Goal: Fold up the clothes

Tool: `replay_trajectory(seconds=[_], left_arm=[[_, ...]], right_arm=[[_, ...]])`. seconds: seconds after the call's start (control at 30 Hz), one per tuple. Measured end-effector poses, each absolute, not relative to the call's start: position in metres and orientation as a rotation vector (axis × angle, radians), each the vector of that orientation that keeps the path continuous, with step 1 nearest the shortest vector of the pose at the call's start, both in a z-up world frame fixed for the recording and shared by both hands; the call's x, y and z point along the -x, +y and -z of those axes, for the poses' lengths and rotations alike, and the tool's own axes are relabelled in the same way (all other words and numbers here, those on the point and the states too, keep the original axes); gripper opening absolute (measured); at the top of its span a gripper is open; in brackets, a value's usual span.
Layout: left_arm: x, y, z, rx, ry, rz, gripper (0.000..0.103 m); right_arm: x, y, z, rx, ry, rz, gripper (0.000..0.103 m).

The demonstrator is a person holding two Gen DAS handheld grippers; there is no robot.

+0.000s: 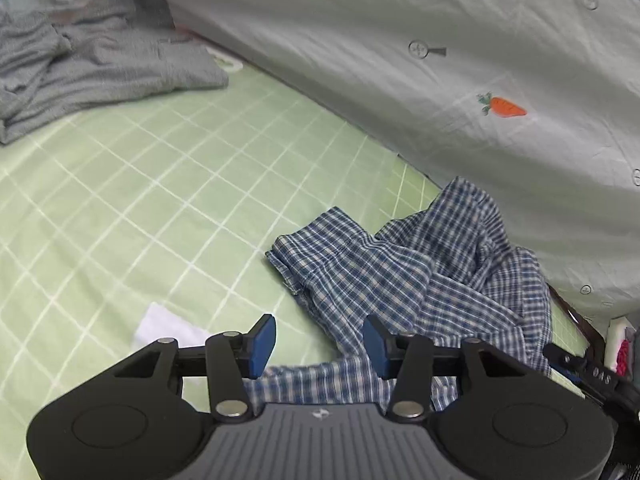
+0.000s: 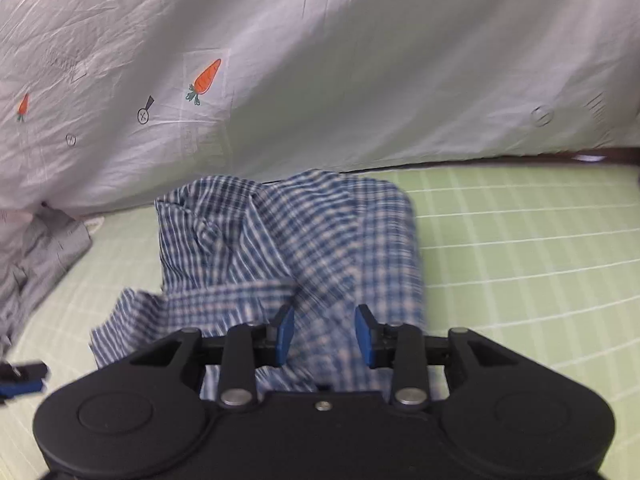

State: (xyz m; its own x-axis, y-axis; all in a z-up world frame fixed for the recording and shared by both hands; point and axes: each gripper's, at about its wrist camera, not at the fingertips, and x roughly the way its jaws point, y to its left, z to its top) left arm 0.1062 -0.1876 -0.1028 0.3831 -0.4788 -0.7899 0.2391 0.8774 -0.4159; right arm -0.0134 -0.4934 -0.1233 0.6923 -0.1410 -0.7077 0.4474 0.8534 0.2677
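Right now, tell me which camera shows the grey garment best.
The left wrist view: the grey garment lies crumpled but sharp and nearly whole at the far corner of the green checked sheet. The right wrist view catches only a blurred part at its left edge.

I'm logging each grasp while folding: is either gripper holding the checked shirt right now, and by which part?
Nothing is held. The left gripper and right gripper both stand open above the crumpled checked shirt, pads clear of the cloth.
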Motion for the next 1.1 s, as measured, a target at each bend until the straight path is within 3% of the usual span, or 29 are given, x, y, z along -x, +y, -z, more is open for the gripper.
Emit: replay_trajectory(seconds=[0.13, 0.17, 0.2, 0.23, 0.4, 0.57, 0.73, 0.83, 0.9, 1.03, 1.1], left_arm=[[-0.117, -0.202, 0.117, 0.205, 1.119, 0.461, 0.050], [-0.117, -0.204, 0.119, 0.204, 1.126, 0.463, 0.050], [-0.117, -0.205, 0.122, 0.203, 1.131, 0.464, 0.050], [-0.117, -0.205, 0.124, 0.201, 1.133, 0.462, 0.050], [-0.111, -0.196, 0.128, 0.200, 1.140, 0.417, 0.050], [-0.106, -0.185, 0.123, 0.204, 1.120, 0.384, 0.050], [-0.100, -0.196, 0.121, 0.196, 1.128, 0.420, 0.050], [-0.092, -0.207, 0.117, 0.178, 1.127, 0.465, 0.050], [-0.086, -0.215, 0.116, 0.166, 1.130, 0.494, 0.050], [-0.075, -0.231, 0.118, 0.138, 1.146, 0.540, 0.050], [-0.070, -0.236, 0.119, 0.130, 1.152, 0.558, 0.050]], right_arm=[[-0.023, -0.493, 0.150, -0.503, 0.785, 0.303, 0.044], [-0.028, -0.490, 0.153, -0.501, 0.787, 0.286, 0.035], [-0.033, -0.487, 0.156, -0.497, 0.786, 0.267, 0.011], [-0.035, -0.484, 0.156, -0.483, 0.781, 0.247, 0.002], [-0.001, -0.477, 0.113, -0.446, 0.648, 0.209, 0.002], [0.086, -0.517, 0.061, -0.510, 0.462, 0.413, 0.002], [0.125, -0.559, 0.076, -0.311, 0.631, 0.799, 0.003], [0.135, -0.563, 0.082, -0.325, 0.666, 0.821, 0.010], [0.133, -0.555, 0.081, -0.309, 0.655, 0.779, 0.038], [0.105, -0.539, 0.086, -0.302, 0.642, 0.622, 0.055], [0.088, -0.543, 0.095, -0.392, 0.640, 0.562, 0.074]])
